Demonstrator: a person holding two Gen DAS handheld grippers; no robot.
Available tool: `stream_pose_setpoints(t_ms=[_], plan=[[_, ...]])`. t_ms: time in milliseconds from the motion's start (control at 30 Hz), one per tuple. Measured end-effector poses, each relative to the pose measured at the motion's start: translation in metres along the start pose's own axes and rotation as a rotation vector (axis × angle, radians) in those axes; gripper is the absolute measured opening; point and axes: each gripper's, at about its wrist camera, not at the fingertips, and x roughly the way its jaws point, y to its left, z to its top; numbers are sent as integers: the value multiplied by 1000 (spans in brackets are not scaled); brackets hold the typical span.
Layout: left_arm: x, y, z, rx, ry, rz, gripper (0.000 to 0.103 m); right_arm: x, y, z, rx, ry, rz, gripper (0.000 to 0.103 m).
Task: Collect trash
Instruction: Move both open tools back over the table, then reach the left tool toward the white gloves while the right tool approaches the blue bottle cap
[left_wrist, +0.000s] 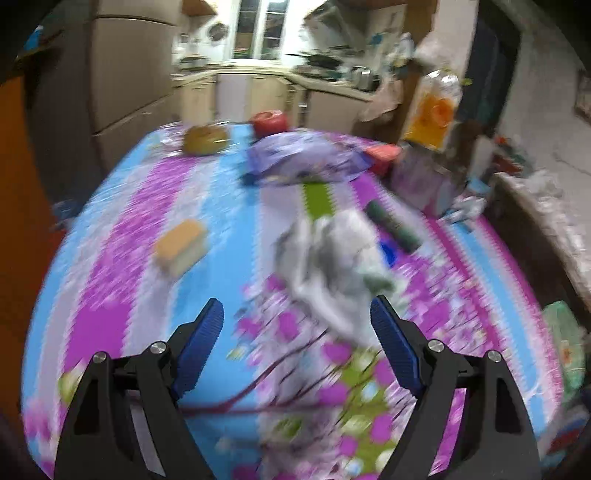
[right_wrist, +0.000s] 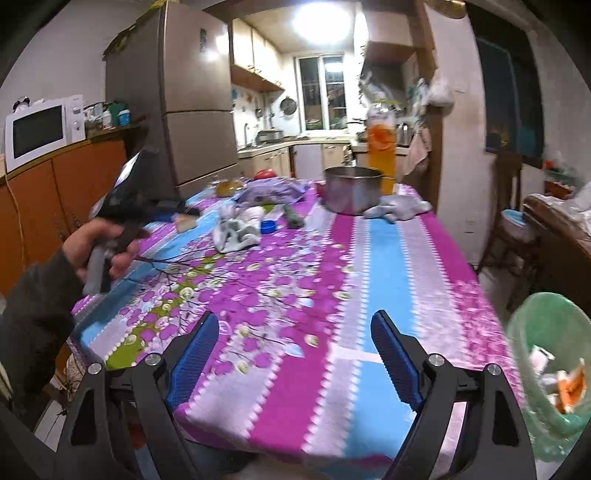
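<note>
A crumpled white-grey wrapper (left_wrist: 332, 258) lies on the flowered tablecloth (left_wrist: 147, 206), just ahead and right of my open, empty left gripper (left_wrist: 297, 317); it also shows in the right wrist view (right_wrist: 236, 229). A blue bottle cap (right_wrist: 268, 226) and a dark green tube (left_wrist: 393, 225) lie beside it. A yellow sponge (left_wrist: 181, 247) sits to the left. My right gripper (right_wrist: 295, 330) is open and empty over the table's near edge. A green trash bin (right_wrist: 554, 373) with scraps stands at the right, below the table. The left view is blurred.
A purple snack bag (left_wrist: 303, 157), a red lid (left_wrist: 269, 122) and a brown round item (left_wrist: 205, 138) lie at the far end. A steel pot (right_wrist: 351, 188), an orange bottle (right_wrist: 381, 147) and a white cloth (right_wrist: 400, 206) stand far right. A chair (right_wrist: 517, 206) is at right.
</note>
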Motion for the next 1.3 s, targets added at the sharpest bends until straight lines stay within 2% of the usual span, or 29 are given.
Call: stream_pose_setpoints(t_ms=[67, 200, 367, 433, 500, 600, 700, 733, 767, 867, 1133, 1200, 1300], plan=[[14, -7, 7, 26, 0, -37, 71, 15, 5, 0, -5, 24, 14, 84], [43, -21, 10, 42, 27, -46, 67, 39, 2, 1, 10, 54, 11, 84], [45, -21, 18, 17, -26, -61, 66, 56, 0, 4, 9, 72, 12, 83], [49, -22, 21, 19, -16, -57, 57, 62, 2, 5, 1, 81, 22, 81], [54, -17, 24, 1, -1, -52, 38, 64, 3, 5, -4, 86, 27, 78], [59, -13, 23, -13, 13, -61, 19, 68, 2, 6, -7, 92, 23, 73], [56, -15, 19, 5, 13, -63, 11, 70, 0, 8, -11, 96, 17, 63], [49, -13, 18, -5, 2, -62, 11, 71, 0, 10, -16, 97, 18, 59], [40, -11, 16, -16, -12, -73, 9, 73, 1, 14, -27, 99, 21, 51], [8, 1, 10, -38, -66, -96, 6, 77, 4, 26, -61, 86, 37, 46], [-75, 56, -16, -122, -172, -118, 4, 98, 20, 81, -119, 1, 118, 44], [-83, 68, -21, -141, -173, -120, 4, 113, 28, 95, -143, 6, 157, 45], [-72, 81, -36, -161, -117, -99, 6, 151, 36, 112, -169, 47, 211, 45]])
